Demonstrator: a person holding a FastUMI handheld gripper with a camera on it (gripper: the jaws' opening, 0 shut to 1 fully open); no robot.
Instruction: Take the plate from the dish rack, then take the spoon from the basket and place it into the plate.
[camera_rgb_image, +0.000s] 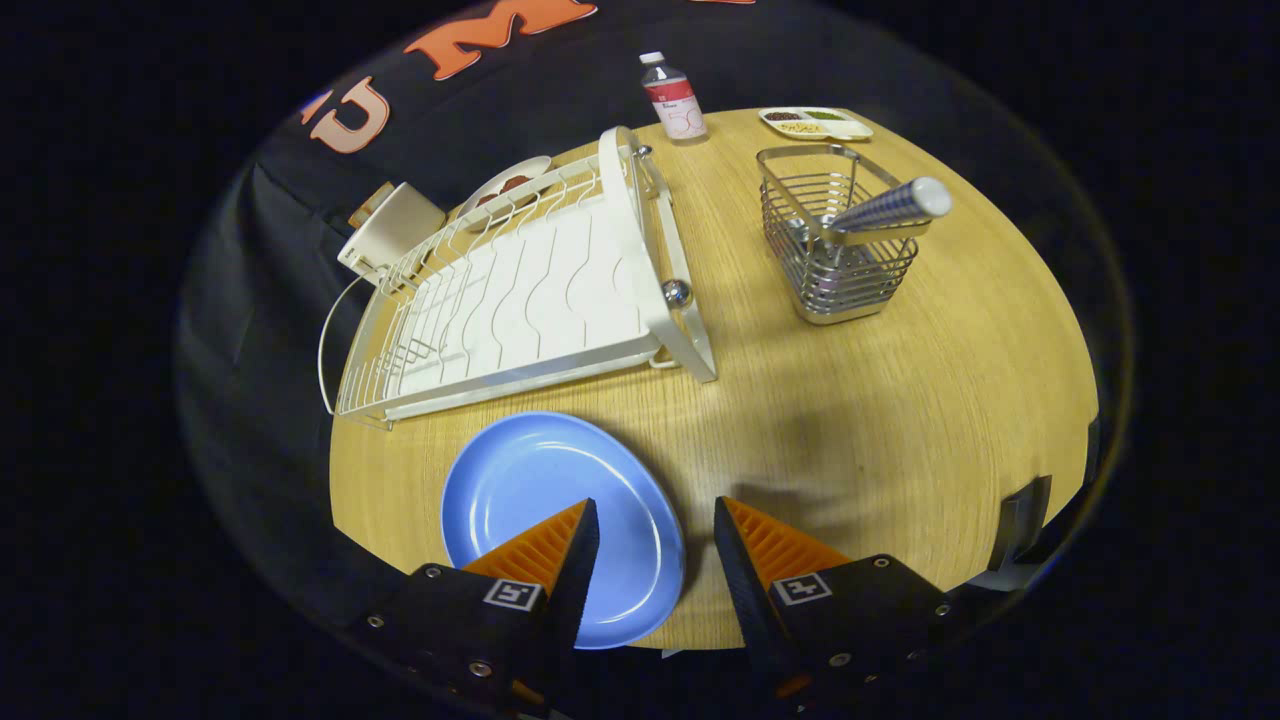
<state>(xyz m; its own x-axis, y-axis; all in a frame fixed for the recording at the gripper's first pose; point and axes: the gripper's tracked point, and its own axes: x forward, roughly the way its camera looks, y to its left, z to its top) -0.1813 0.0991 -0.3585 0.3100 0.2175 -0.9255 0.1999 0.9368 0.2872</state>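
A blue plate (545, 500) lies flat on the wooden table (900, 420), close to its near edge and in front of the white dish rack (530, 290). My gripper (655, 515) hangs open above the plate's right rim, with nothing between its fingers; the left finger overlaps the plate. Beyond the fingers to the right stands a wire basket (835, 250). The spoon (890, 210) leans out of it, its thick handle pointing up to the right.
A small bottle (673, 98) with a red label stands at the table's far edge. Beside it lies a divided snack tray (815, 123). Another plate (500, 185) and a white box (392, 230) sit behind the rack. A dark clamp (1020, 525) grips the table's right edge.
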